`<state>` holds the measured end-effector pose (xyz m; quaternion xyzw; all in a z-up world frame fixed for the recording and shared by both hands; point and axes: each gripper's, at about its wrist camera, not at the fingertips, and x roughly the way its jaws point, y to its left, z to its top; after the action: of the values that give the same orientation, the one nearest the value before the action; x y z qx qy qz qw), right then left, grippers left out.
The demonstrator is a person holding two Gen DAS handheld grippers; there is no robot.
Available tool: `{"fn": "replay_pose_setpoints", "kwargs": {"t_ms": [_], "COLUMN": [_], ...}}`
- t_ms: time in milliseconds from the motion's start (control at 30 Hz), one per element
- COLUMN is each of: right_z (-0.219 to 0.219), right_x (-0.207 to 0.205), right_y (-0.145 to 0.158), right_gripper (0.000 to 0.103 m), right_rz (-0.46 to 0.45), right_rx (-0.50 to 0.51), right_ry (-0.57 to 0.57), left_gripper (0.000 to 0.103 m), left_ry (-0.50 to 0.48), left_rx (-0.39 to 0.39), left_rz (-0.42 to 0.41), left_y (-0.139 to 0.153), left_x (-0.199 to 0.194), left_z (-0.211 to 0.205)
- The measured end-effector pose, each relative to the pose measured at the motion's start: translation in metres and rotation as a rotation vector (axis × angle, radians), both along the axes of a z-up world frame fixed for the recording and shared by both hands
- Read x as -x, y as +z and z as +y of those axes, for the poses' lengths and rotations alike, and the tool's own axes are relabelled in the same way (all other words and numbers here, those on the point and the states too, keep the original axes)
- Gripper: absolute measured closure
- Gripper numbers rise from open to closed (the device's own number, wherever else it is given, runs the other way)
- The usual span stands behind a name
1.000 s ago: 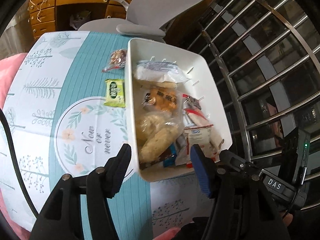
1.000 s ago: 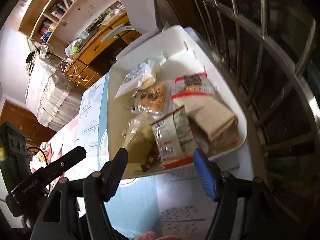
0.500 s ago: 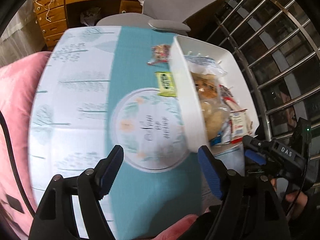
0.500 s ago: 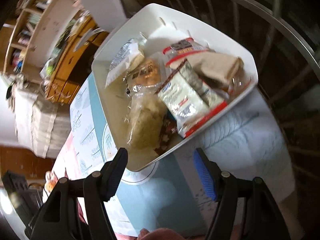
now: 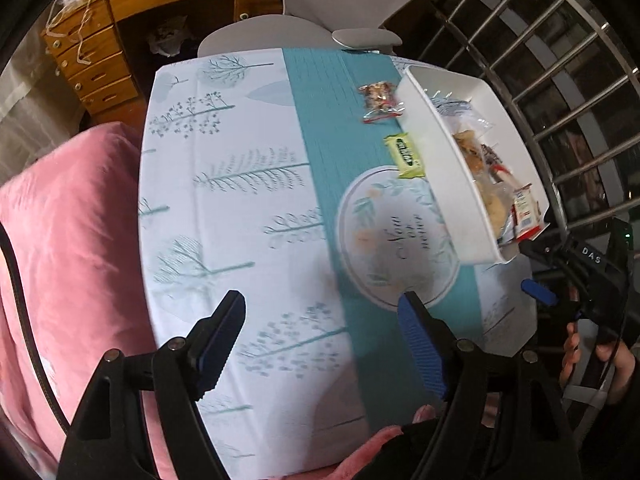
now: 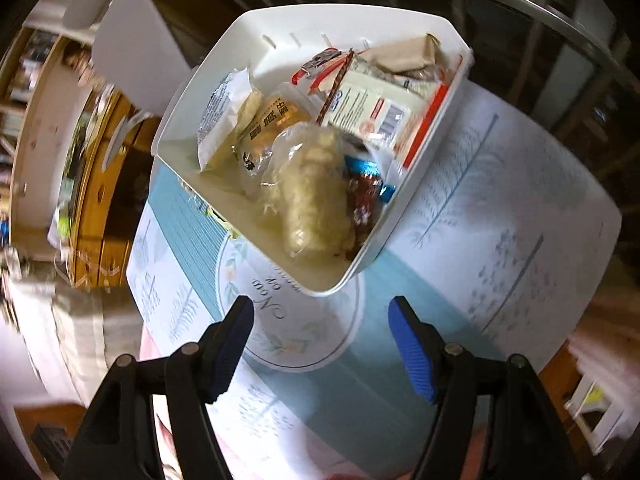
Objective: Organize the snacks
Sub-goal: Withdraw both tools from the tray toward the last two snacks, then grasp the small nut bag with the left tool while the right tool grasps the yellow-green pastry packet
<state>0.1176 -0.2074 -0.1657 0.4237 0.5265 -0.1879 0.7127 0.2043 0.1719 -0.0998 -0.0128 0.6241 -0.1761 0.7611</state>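
A white bin [image 5: 448,168] holding several wrapped snacks stands on the right side of the table; it also shows in the right wrist view [image 6: 280,32]. Two snacks lie on the cloth left of it: a yellow-green packet [image 5: 405,156] and a clear red-edged nut packet [image 5: 378,102]. My left gripper [image 5: 322,328] is open and empty, above the table's near part, well short of the bin. My right gripper [image 6: 322,332] is open and empty, just in front of the bin's near corner. In the left wrist view it shows at the right edge [image 5: 538,292].
The table has a white and teal tree-print cloth [image 5: 240,200]. A pink cushion [image 5: 72,240] lies to the left. A grey office chair [image 5: 320,20] and a wooden desk [image 5: 120,40] stand behind the table. A metal window grille [image 5: 560,60] runs along the right.
Both grippers have pulled back from the bin, still open and empty. The left wrist view has swung left, so the bin now sits at its right.
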Motion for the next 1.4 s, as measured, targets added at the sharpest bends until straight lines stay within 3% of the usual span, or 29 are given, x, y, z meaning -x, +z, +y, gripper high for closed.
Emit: {"fn": "replay_pose_setpoints", "kwargs": {"t_ms": [233, 567, 633, 900, 1133, 1400], "right_z": [0.047, 0.085, 0.089, 0.1, 0.114, 0.121], "right_x": [-0.013, -0.048, -0.058, -0.1, -0.135, -0.156], "right_y": [-0.001, -0.03, -0.037, -0.051, -0.076, -0.089], "right_gripper": [0.031, 0.03, 0.03, 0.03, 0.03, 0.03], "right_rz": [-0.024, -0.093, -0.107, -0.159, -0.145, -0.15], "right_rx": [0.039, 0.069, 0.091, 0.256, 0.333, 0.456], "right_ry": [-0.005, -0.035, -0.064, -0.133, -0.142, -0.136], "left_gripper": [0.026, 0.026, 0.026, 0.026, 0.026, 0.026], "left_ry": [-0.139, -0.389, -0.441, -0.558, -0.633, -0.664], "left_rx": [-0.003, -0.125, -0.168, -0.21, -0.167, -0.093], "left_rz": [-0.01, -0.021, -0.045, -0.09, -0.102, -0.084], "left_y": [0.006, 0.006, 0.004, -0.02, -0.051, -0.088], "left_x": [-0.046, -0.126, -0.145, -0.213, -0.252, -0.266], "left_z": [0.001, -0.046, -0.06, -0.111, -0.15, -0.183]}}
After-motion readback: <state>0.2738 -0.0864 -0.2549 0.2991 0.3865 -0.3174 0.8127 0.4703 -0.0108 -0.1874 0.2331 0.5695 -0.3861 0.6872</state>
